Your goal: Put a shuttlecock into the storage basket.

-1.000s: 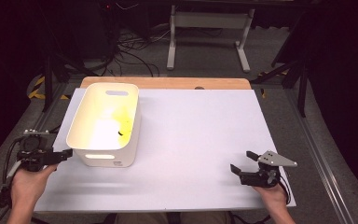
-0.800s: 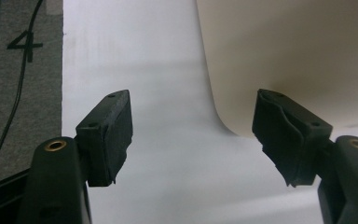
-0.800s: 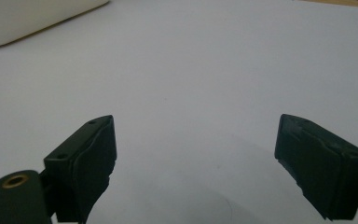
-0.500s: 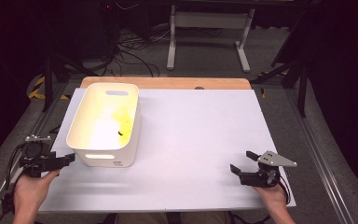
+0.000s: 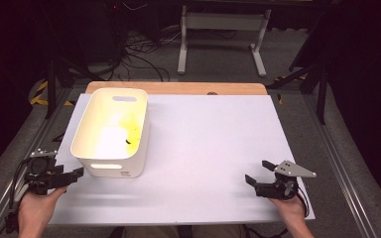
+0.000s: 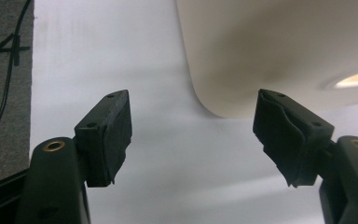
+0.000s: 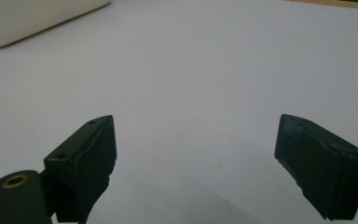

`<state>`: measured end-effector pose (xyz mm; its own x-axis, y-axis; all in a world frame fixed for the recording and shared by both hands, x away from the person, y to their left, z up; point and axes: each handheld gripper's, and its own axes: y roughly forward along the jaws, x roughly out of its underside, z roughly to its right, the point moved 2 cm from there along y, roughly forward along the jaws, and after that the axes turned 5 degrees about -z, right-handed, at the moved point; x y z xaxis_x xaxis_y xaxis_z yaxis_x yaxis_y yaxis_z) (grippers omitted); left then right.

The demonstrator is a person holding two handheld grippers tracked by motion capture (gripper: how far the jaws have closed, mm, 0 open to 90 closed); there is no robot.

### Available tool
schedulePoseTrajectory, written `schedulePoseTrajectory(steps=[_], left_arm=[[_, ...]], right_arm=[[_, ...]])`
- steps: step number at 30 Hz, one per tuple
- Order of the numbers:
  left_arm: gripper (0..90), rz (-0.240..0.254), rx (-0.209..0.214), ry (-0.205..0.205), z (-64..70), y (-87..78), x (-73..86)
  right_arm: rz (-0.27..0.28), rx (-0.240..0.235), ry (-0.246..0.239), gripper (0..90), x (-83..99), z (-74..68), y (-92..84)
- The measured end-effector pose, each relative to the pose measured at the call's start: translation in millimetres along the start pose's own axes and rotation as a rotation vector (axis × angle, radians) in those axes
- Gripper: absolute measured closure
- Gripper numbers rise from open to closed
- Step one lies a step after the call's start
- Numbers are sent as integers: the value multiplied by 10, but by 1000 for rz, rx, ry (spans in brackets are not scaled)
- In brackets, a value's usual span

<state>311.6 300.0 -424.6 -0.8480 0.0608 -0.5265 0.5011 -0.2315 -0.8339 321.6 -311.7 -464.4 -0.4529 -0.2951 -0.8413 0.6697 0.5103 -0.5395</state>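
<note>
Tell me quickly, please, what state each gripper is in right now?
Left gripper: open, holding nothing, beside the white bin.
Right gripper: open, holding nothing, over the white table cover.

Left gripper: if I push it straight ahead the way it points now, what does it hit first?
Most likely the white bin. The left gripper is open and aimed at its near rounded corner, with bare white table sheet in between. Depth is unclear.

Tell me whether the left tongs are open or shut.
Open. The left tongs hold nothing: their jaws stand wide apart, with bare table and a corner of the white bin between them.
</note>
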Motion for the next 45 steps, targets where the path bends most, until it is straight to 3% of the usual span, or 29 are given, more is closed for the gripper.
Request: schedulePoseTrajectory(steps=[12, 39, 45], left_arm=[[287, 17, 15, -3, 13, -14, 74], [275, 73, 56, 29, 202, 15, 185], [275, 98, 84, 11, 229, 40, 226]], right_arm=[[-1, 1, 0, 134, -1, -3, 0], [-1, -1, -8, 133, -7, -29, -2], [5, -7, -12, 133, -27, -57, -10]])
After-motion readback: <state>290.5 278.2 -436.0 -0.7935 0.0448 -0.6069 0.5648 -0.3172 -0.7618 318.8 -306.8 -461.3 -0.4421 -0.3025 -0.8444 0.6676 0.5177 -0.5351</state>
